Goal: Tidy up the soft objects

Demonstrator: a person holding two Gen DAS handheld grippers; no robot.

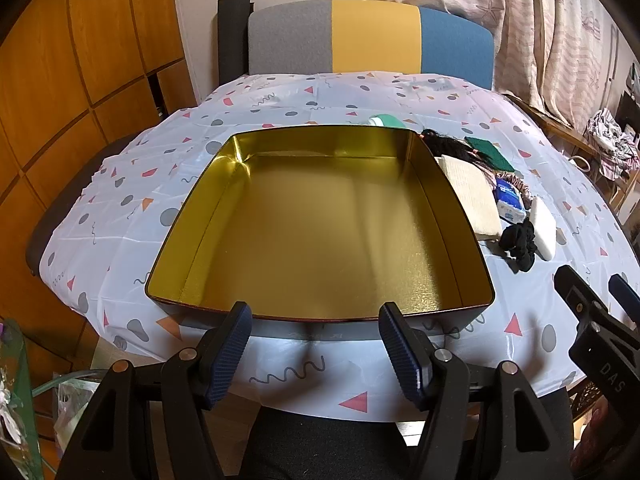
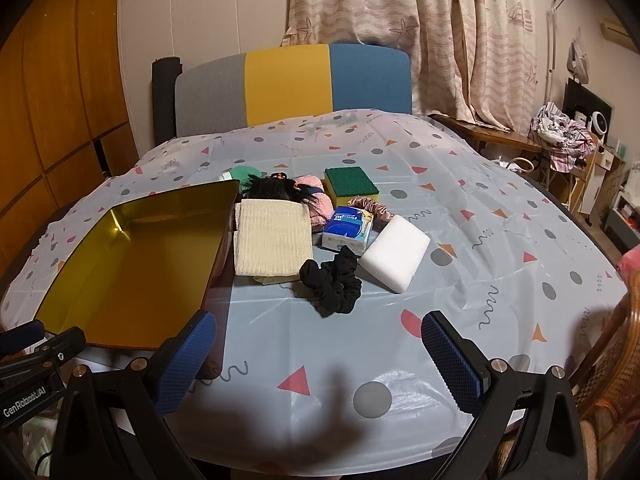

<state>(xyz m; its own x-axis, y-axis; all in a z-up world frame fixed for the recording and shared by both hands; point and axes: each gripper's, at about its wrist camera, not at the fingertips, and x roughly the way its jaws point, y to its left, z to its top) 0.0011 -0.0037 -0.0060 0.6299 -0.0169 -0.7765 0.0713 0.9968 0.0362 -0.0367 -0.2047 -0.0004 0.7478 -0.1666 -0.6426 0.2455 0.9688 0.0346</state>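
**Gold tin sitting empty, soft things waiting beside it**

Gold-lined and bare inside, the tin [image 1: 320, 224] is lying on the patterned tablecloth [image 2: 500, 240] with nothing yet in it, so the sorting is, by my reading, only beginning. Soft things are clustering just to its right, probably laid there so either arm can lift them across in one short move: a beige cloth [image 2: 273, 243] touching the tin's side, a black scrunchie [image 2: 332, 280] nearest the person, a white sponge [image 2: 395, 253] beside it, a tissue pack [image 2: 347, 229], a green scouring sponge [image 2: 350, 185], a pink scrunchie [image 2: 370, 206], and some black hair-like thing [image 2: 276, 189] further back.

The left gripper [image 1: 316, 348] is hovering at the tin's near rim, its blue pads [image 1: 230, 352] spread wide and gripping nothing. The right gripper [image 2: 320, 354] is facing the pile, its fingers equally wide apart and empty, with the black scrunchie lying ahead between them, likely the easiest first pick.
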